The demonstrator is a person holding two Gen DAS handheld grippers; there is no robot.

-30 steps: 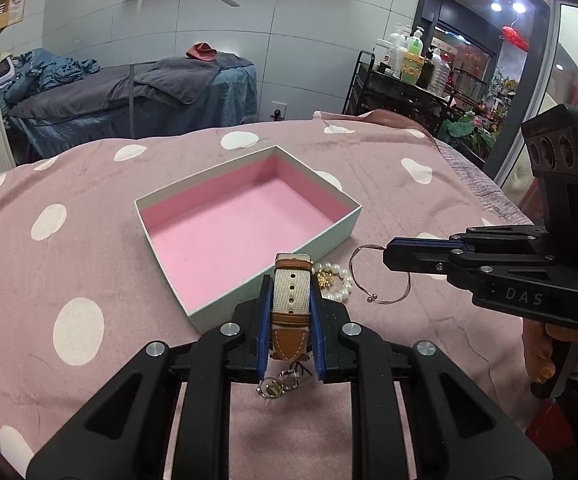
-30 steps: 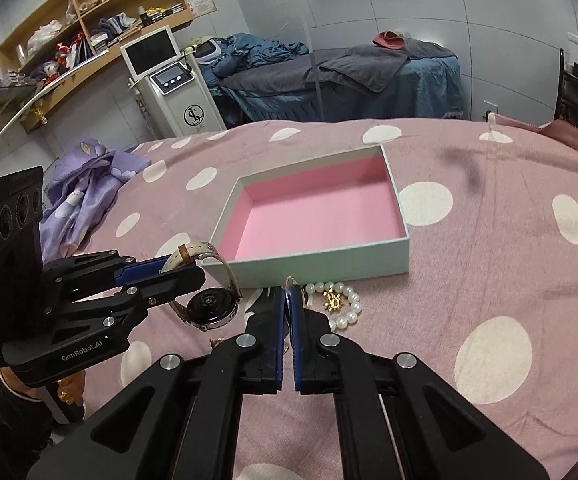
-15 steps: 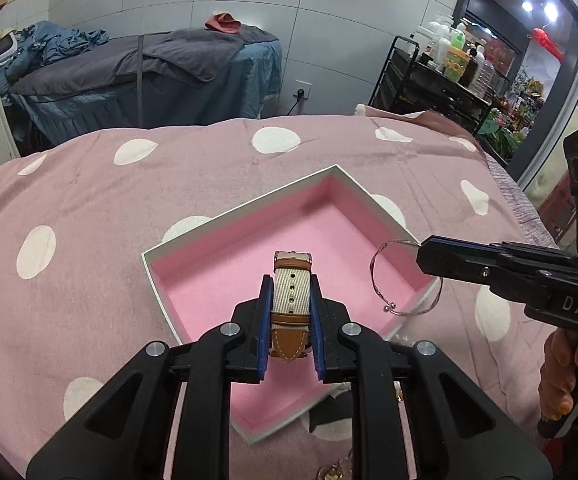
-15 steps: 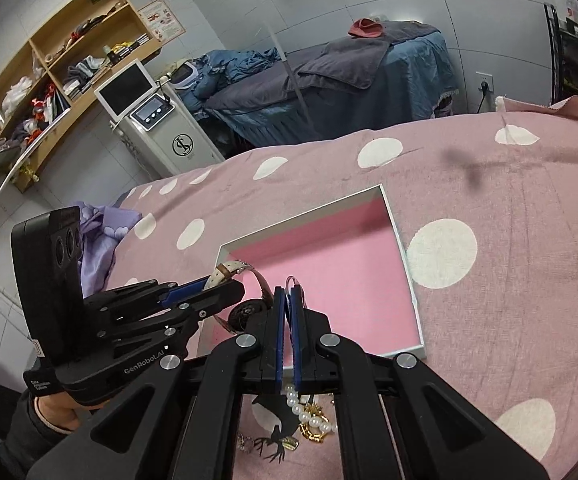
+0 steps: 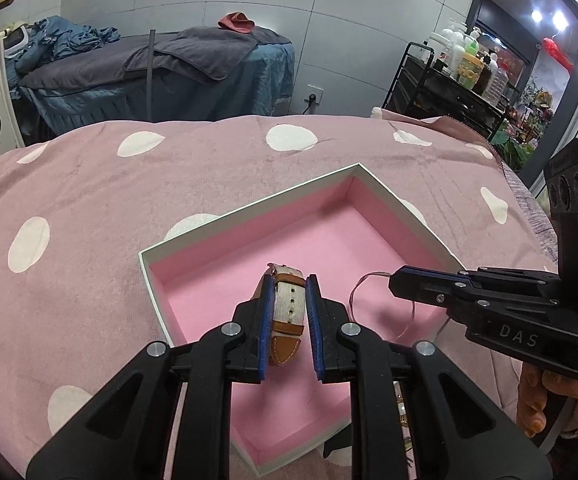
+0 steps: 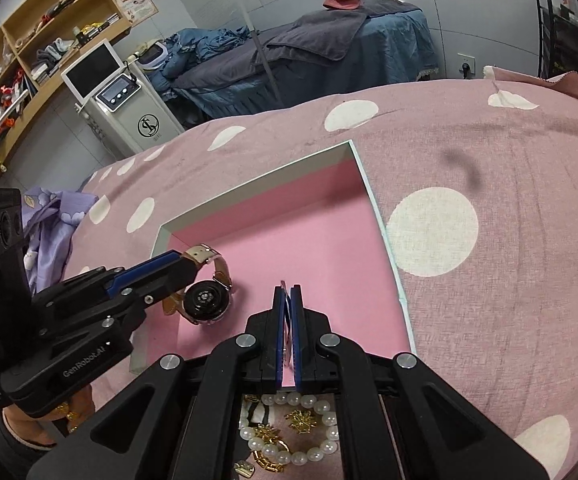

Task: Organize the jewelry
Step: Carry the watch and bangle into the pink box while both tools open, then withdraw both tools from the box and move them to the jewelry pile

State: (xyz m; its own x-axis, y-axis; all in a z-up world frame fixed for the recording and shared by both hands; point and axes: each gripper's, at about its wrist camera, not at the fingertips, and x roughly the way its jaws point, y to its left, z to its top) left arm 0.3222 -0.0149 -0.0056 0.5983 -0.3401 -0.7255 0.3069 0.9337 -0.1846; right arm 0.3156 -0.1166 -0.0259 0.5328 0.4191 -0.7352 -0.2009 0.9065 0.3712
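Observation:
A white box with a pink lining lies on the pink dotted bedcover. My left gripper holds a wristwatch by its tan and cream strap low over the box floor; its dark round face shows in the right wrist view, at or just above the lining. The jaws stand slightly apart beside the strap. My right gripper is shut on a thin wire bangle, which hangs over the box's right side. A pearl bracelet with gold charms lies on the cover outside the box, under the right gripper.
The bedcover slopes away on all sides. A purple cloth lies at the bed's left edge. Behind stand a massage bed with grey towels, a white machine, wooden shelves and a black trolley with bottles.
Both grippers moved forward from the cover in front of the box to over its inside. The watch has come down to the pink lining, and the left jaws have eased apart a little.

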